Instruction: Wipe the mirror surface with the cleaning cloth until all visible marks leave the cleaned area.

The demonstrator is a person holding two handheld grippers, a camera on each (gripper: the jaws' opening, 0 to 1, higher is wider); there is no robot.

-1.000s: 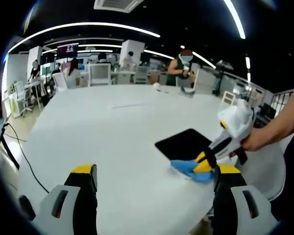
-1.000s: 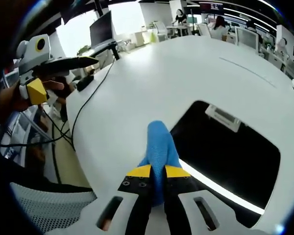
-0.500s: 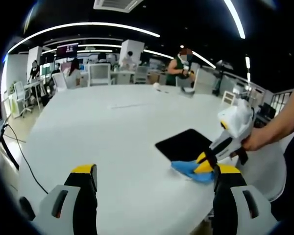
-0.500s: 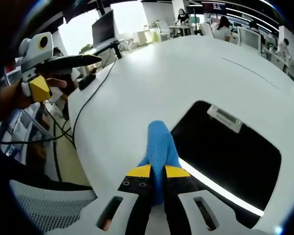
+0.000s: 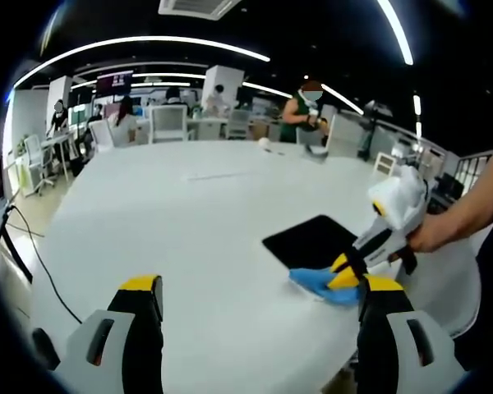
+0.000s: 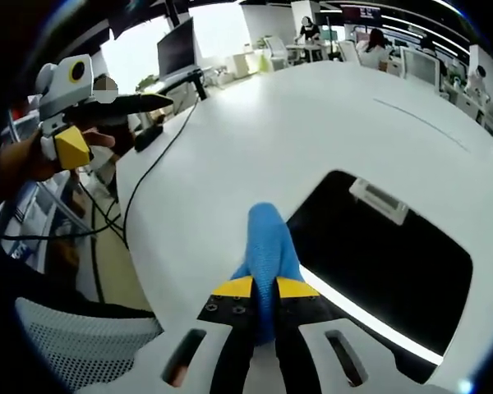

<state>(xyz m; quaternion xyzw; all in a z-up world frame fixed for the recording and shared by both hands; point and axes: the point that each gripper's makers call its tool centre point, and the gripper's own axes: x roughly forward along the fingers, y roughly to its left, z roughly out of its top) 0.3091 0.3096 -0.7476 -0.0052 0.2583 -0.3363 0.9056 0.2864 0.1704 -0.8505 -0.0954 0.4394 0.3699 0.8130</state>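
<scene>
Left gripper (image 5: 259, 287): jaws spread wide, nothing between them, above the white table (image 5: 172, 213).
Cleaning cloth (image 6: 267, 246): pinched in the right gripper (image 6: 264, 286), lying on the table just left of the mirror (image 6: 386, 254).
Mirror: dark, flat, right of the cloth.

Bright, even light pours from long ceiling strips (image 5: 148, 45), bent into arcs by the fisheye. The white table (image 5: 172, 222) glares softly with few shadows. A light strip reflects as a white streak across the dark mirror (image 6: 386, 263). Edges smear and stretch; distant desks are soft.
</scene>
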